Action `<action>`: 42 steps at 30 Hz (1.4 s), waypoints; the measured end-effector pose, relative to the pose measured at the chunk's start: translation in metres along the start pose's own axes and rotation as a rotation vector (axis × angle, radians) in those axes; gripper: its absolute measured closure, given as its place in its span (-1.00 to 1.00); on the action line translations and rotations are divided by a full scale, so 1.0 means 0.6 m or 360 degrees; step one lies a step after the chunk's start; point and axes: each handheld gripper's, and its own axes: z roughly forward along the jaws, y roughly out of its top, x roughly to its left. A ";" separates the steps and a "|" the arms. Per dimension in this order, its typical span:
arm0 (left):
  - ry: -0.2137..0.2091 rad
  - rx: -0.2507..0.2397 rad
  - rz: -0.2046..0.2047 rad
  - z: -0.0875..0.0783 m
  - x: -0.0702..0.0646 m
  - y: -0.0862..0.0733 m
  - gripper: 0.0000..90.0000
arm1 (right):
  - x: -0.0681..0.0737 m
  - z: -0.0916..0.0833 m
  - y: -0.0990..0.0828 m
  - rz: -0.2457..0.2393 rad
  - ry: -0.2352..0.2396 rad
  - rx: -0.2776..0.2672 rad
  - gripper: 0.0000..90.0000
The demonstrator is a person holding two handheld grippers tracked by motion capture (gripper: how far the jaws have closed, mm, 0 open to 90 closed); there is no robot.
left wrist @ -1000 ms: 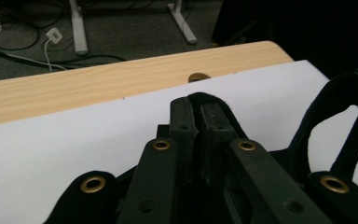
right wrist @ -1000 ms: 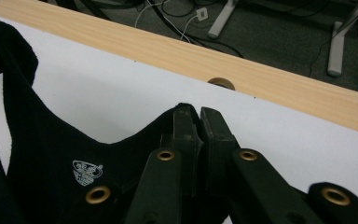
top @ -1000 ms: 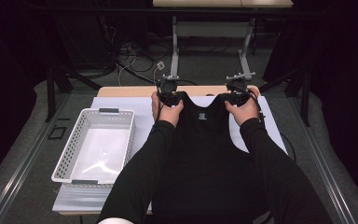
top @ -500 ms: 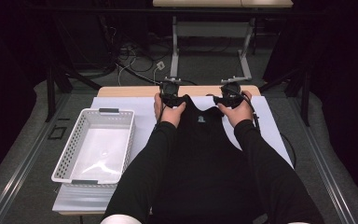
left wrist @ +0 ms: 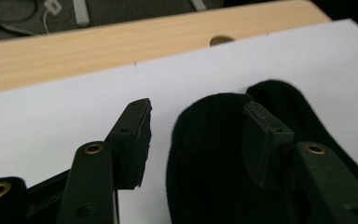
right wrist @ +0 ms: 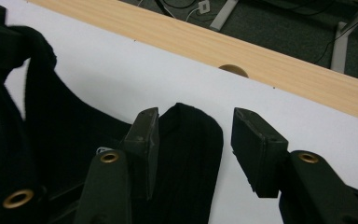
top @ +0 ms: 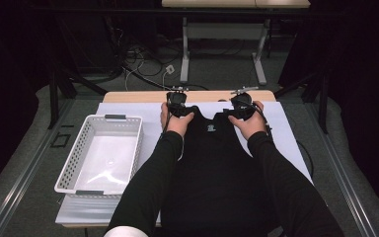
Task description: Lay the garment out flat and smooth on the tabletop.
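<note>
A black sleeveless top (top: 212,163) lies flat on the white sheet (top: 286,128), neck toward the far edge. My left gripper (top: 177,101) sits at its left shoulder strap and my right gripper (top: 241,102) at the right strap. In the left gripper view, the strap (left wrist: 205,154) rests on the sheet between the jaws of the left gripper (left wrist: 198,109), beside the right pad. In the right gripper view, the other strap (right wrist: 191,149) lies loose between the jaws of the right gripper (right wrist: 196,116). Both pairs of jaws have just been opening and stand open, pressing on nothing.
A white perforated basket (top: 101,153) stands on the left part of the table. The wooden table edge (top: 143,96) with a cable hole (right wrist: 233,70) runs just beyond the sheet. Desk legs and cables lie on the floor behind.
Both hands have sunk toward the table and come a little nearer each other. Both grippers have opened and let go of the shoulder straps, which now lie on the sheet.
</note>
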 end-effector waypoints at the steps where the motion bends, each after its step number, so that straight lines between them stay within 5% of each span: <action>1: -0.0006 0.0042 -0.0015 0.009 0.002 -0.003 0.02 | 0.001 0.000 0.000 -0.0008 0.0004 0.0002 0.15; 4: 0.0005 0.0141 0.0002 0.032 0.005 -0.014 -0.02 | 0.005 -0.003 -0.002 -0.0013 0.0018 0.0004 0.15; 10: -0.0005 0.0090 -0.0006 0.039 0.008 -0.028 -0.13 | 0.007 -0.003 -0.009 -0.0019 0.0038 0.0007 0.15; 19: -0.0011 0.0013 0.0018 0.007 0.023 -0.036 -0.14 | -0.013 0.007 -0.029 0.0034 0.0031 0.0035 0.14; 30: -0.0111 -0.0077 0.0055 -0.030 0.018 -0.059 -0.14 | -0.042 0.026 -0.042 0.0065 0.0020 0.0065 0.14; 42: -0.0191 -0.0093 0.0032 -0.069 0.025 -0.101 -0.30 | -0.037 0.012 -0.072 0.0037 0.0087 0.0094 0.07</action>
